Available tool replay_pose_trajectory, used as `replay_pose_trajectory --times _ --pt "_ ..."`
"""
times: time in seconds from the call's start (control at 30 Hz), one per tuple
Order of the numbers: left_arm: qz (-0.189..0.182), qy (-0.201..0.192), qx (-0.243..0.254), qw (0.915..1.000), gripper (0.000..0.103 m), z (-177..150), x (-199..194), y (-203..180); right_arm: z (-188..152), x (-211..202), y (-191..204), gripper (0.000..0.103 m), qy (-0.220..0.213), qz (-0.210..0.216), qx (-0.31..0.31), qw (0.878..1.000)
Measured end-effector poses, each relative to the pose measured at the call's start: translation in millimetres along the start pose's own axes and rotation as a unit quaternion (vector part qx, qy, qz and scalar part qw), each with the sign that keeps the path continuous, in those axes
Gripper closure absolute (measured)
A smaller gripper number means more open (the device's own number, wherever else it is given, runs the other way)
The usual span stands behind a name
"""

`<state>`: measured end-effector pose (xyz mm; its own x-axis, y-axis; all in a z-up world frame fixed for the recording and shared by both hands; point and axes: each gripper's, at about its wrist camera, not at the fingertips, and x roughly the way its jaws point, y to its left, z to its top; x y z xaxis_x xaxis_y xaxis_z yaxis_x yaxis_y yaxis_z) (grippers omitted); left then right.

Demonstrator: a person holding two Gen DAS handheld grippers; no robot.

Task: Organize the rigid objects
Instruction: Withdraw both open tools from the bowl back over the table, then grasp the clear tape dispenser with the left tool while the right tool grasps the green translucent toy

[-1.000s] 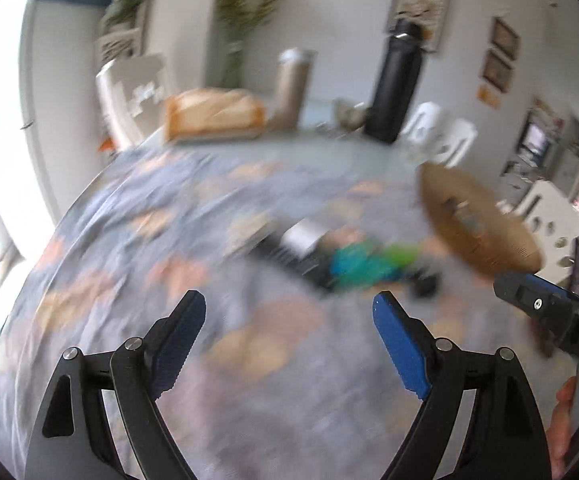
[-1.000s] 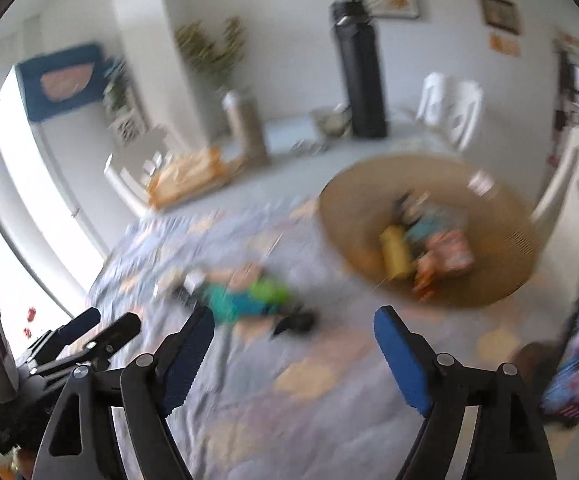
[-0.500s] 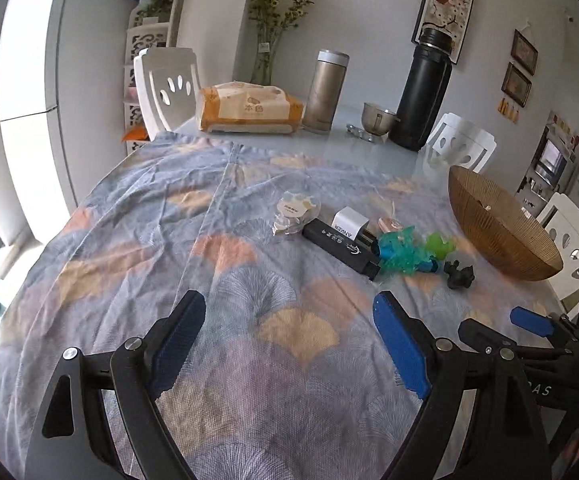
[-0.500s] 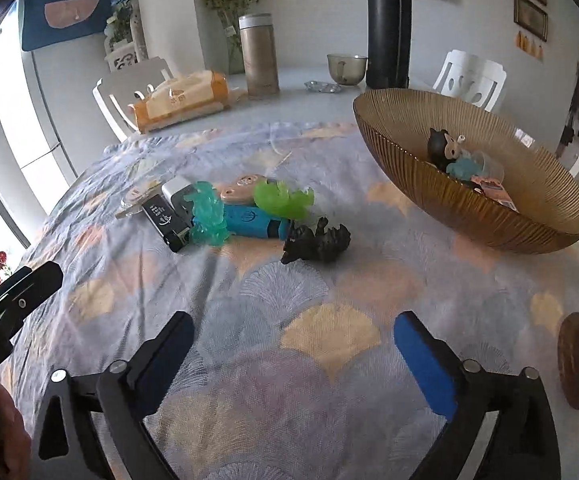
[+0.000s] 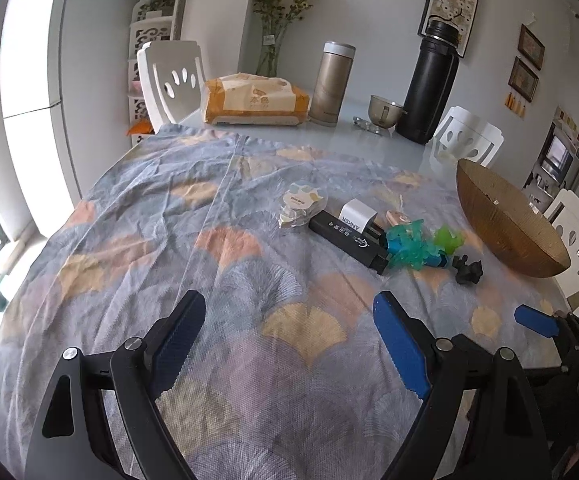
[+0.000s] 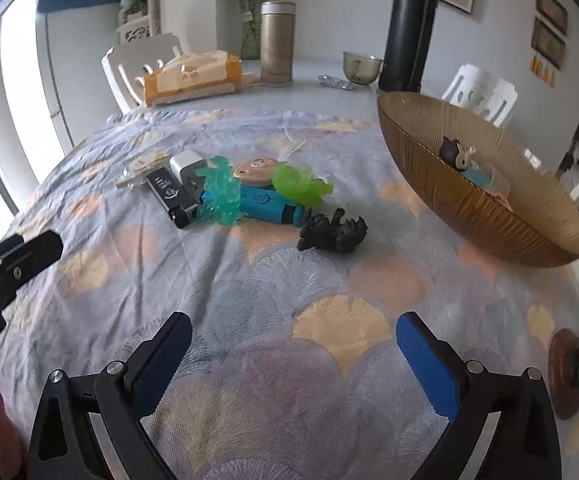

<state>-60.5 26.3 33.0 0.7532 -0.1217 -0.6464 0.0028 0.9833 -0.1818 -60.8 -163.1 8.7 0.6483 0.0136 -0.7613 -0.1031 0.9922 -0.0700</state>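
Blue-padded, the left gripper (image 5: 289,328) and the right gripper (image 6: 289,344) both hover spread wide over the patterned tablecloth (image 5: 169,280), holding nothing. At about twelve o'clock from the right gripper lies one cluster of loose things: one black stick-shaped device (image 6: 171,196) with white print I cannot read, one white charger block (image 5: 356,216) marked "ANKER", one blue rectangular device (image 6: 267,202), one translucent teal figure (image 6: 219,192), one translucent green figure (image 6: 299,184), one pinkish oval piece (image 6: 255,168), one clear packet of stickers (image 5: 299,204) and one black animal figurine (image 6: 333,232) lying nearest the bowl. One amber ribbed bowl (image 6: 489,204) sits at two o'clock, with perhaps three small items inside; a dark round-headed figure (image 6: 451,152) is the only clear one. Beyond stand one black flask (image 5: 429,84), one bronze tumbler (image 5: 333,84), one metal cup (image 5: 385,110) and one orange tissue pack (image 5: 255,100).
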Motion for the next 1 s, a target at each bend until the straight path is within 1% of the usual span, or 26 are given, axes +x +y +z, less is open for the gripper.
replay_pose_trajectory --times 0.13,0.23,0.33,0.5,0.53,0.6,0.67,0.7,0.73,0.8,0.87,0.9,0.97,1.0 --pt "-0.002 0.003 -0.006 1.0000 0.018 0.5 1.1 2.4 -0.8 -0.5 7.9 0.001 -0.003 -0.009 -0.019 1.000" --pt "0.000 0.003 -0.008 1.0000 0.018 0.2 0.3 2.6 -0.5 -1.9 7.2 0.001 -0.006 -0.008 -0.018 1.000" --pt "-0.002 0.002 -0.006 1.0000 0.018 -0.5 -0.7 2.4 0.1 -5.5 -3.7 0.001 -0.013 0.001 0.007 1.000" --pt "-0.007 0.011 -0.009 0.9999 0.018 -0.3 0.6 3.8 1.5 -6.0 -37.9 0.001 -0.012 0.043 0.087 0.995" --pt "-0.006 0.018 -0.009 0.9998 0.018 -0.1 2.7 3.6 1.0 -6.9 -43.5 0.001 -0.015 0.052 0.100 0.993" --pt "-0.008 0.051 -0.005 0.9987 0.018 2.1 11.6 2.5 0.7 -8.5 -50.6 0.001 -0.021 0.062 0.119 0.991" --pt "-0.030 0.092 0.002 0.9953 0.019 5.8 21.5 0.6 -0.1 -10.8 -55.3 0.001 -0.027 0.066 0.131 0.989" --pt "-0.037 0.103 0.011 0.9940 0.019 8.4 23.7 -1.7 0.0 -11.6 -57.1 0.001 -0.030 0.069 0.135 0.988" --pt "-0.039 0.112 0.030 0.9926 0.019 13.9 25.9 -6.8 0.1 -11.6 -58.8 0.001 -0.030 0.076 0.139 0.987" --pt "-0.024 0.107 0.063 0.9920 0.019 25.7 28.1 -16.4 3.2 -6.3 -62.5 0.001 -0.016 0.091 0.144 0.985" --pt "-0.018 0.098 0.085 0.9914 0.019 41.7 36.1 -22.3 9.8 1.1 -64.1 0.010 0.013 0.102 0.143 0.984" --pt "-0.013 0.094 0.089 0.9915 0.019 48.0 40.4 -21.6 13.9 3.3 -64.2 0.018 0.025 0.112 0.140 0.983" --pt "-0.005 0.087 0.082 0.9927 0.020 59.9 51.4 -13.7 24.9 4.8 -61.7 0.020 0.038 0.141 0.129 0.981" --pt "-0.013 0.089 0.082 0.9926 0.024 66.5 60.7 -7.7 31.3 4.1 -57.5 0.020 0.039 0.148 0.117 0.981"
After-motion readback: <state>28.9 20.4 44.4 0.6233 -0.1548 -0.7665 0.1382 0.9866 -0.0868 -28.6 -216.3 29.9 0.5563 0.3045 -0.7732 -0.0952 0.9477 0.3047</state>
